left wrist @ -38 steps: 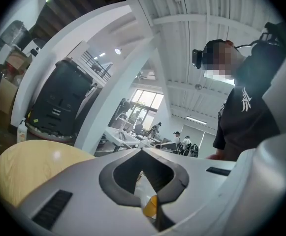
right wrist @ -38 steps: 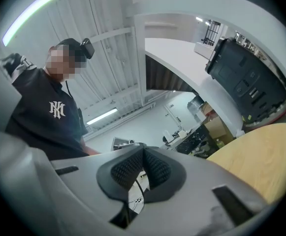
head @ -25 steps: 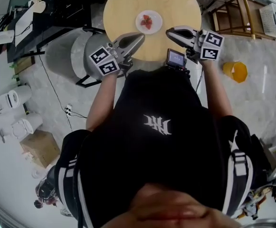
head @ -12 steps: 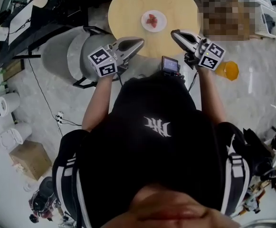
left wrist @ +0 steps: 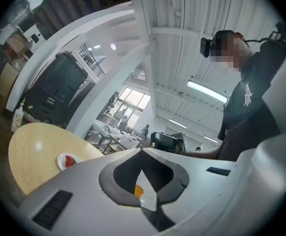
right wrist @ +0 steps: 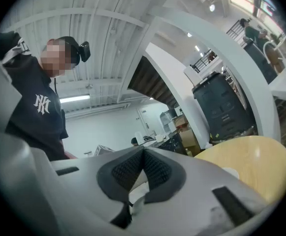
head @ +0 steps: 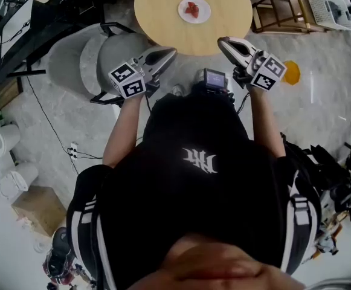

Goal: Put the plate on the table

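A small white plate (head: 194, 9) with red food on it rests on the round wooden table (head: 163, 17) at the top of the head view. It also shows low at the left in the left gripper view, plate (left wrist: 69, 160) on table (left wrist: 32, 146). Both grippers hang in the air short of the table's near edge, apart from the plate. My left gripper (head: 173, 52) is shut with nothing in it, jaw tips meeting (left wrist: 143, 152). My right gripper (head: 221, 41) is shut and holds nothing too (right wrist: 143, 152). The table edge (right wrist: 253, 161) lies to its right.
A grey chair (head: 99, 59) stands left of the table, close under my left gripper. An orange object (head: 291, 72) lies on the floor at right. A wooden rack (head: 284, 14) and white basket (head: 329, 8) stand behind it. A dark desk (head: 18, 26) fills the upper left.
Both grippers have drawn back off the table toward the body. The table and plate now sit farther up the view. The plate has stayed where it was on the table.
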Available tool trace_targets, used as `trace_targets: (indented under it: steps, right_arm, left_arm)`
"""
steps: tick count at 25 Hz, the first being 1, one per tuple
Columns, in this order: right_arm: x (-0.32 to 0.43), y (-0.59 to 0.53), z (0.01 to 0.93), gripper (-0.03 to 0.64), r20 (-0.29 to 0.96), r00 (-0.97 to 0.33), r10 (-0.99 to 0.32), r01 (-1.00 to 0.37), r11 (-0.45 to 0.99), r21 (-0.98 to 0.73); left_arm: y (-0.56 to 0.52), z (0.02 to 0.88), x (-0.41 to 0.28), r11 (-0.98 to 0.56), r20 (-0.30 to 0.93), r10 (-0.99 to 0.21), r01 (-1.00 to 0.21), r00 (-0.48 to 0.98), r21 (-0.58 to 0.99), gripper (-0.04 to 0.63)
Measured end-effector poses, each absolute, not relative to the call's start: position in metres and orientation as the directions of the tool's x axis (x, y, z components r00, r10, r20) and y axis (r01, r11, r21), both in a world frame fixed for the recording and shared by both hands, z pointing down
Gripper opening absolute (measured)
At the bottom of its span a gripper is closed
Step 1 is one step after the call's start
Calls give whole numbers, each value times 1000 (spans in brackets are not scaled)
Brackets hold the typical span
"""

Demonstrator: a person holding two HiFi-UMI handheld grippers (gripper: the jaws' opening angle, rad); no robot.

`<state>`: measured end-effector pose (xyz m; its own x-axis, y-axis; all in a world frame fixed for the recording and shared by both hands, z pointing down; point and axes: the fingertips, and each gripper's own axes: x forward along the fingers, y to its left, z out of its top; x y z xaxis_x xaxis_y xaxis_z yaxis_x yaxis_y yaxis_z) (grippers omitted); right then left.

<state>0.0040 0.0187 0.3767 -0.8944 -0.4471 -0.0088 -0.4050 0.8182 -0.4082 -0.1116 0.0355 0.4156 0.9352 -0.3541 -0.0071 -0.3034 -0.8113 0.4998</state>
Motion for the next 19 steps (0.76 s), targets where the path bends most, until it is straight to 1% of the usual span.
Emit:
trace_targets:
  steps: [3,7,10,14,19]
  right_arm:
    - [-1,30,377,-2,-4,-915,-404,-371,845,-385]
    - [-7,42,378,-2,-8,-945,-328,-300,874,-383]
    - [-14,32,361,-2,-27,-958,-287,-261,903,-342]
    - [-21,23,352,-2,-44,-959,-281,-252,912,-322]
    - [-23,37,352,-2,-52,-954,-297,-265,909,-321]
  left_arm:
    - [39,411,-111,-816,-26,-361,-302,932,493,2]
    - [46,416,-108,-799,-17,-379,-318,925,511,2]
    - [41,404,-103,-821,-28,-351,-292,936,490,2]
    - [32,402,-106,-831,1,-336,-297,942,470,2]
    - [40,405,-114,-812,19,-343,-306,939,496,2]
